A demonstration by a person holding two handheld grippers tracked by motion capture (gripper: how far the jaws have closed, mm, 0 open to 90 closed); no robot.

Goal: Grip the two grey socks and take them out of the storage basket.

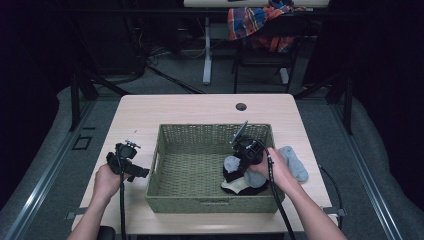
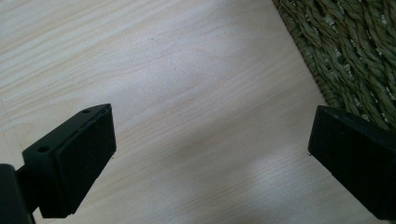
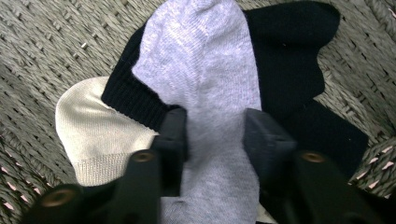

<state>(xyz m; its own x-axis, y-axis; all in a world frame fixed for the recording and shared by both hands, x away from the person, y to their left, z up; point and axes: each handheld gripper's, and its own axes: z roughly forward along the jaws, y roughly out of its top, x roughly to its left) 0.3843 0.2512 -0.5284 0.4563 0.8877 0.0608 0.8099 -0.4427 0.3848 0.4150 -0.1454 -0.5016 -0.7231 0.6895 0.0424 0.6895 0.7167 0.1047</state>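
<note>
The wooden surface (image 1: pixel 150 112) carries a woven green basket (image 1: pixel 170 187), which lies just beside the left hand-held gripper (image 1: pixel 131 167) and all around the right hand-held gripper (image 1: pixel 243 161), reaching down into it. Under the right one lies a small heap of socks: a black sock (image 3: pixel 289 65) at the bottom, a cream sock (image 3: pixel 95 133) poking out to one side, and a grey sock (image 3: pixel 201 70) draped over both. The right hand-held gripper has its jaws on either side of that grey sock, pressing into the cloth, so it appears to be pinching it. The left hand-held gripper hangs wide open over bare wood, holding nothing.

Judging by the layout, the work is gathering socks into the basket. Three seem to be in already, and a second grey sock (image 1: pixel 295 162) lies outside the basket, just beyond the right hand, on the surface.

The lower part of the heap is covered by the right hand, so whether more socks lie beneath cannot be told. How firm the pinch is stays hard to judge.
</note>
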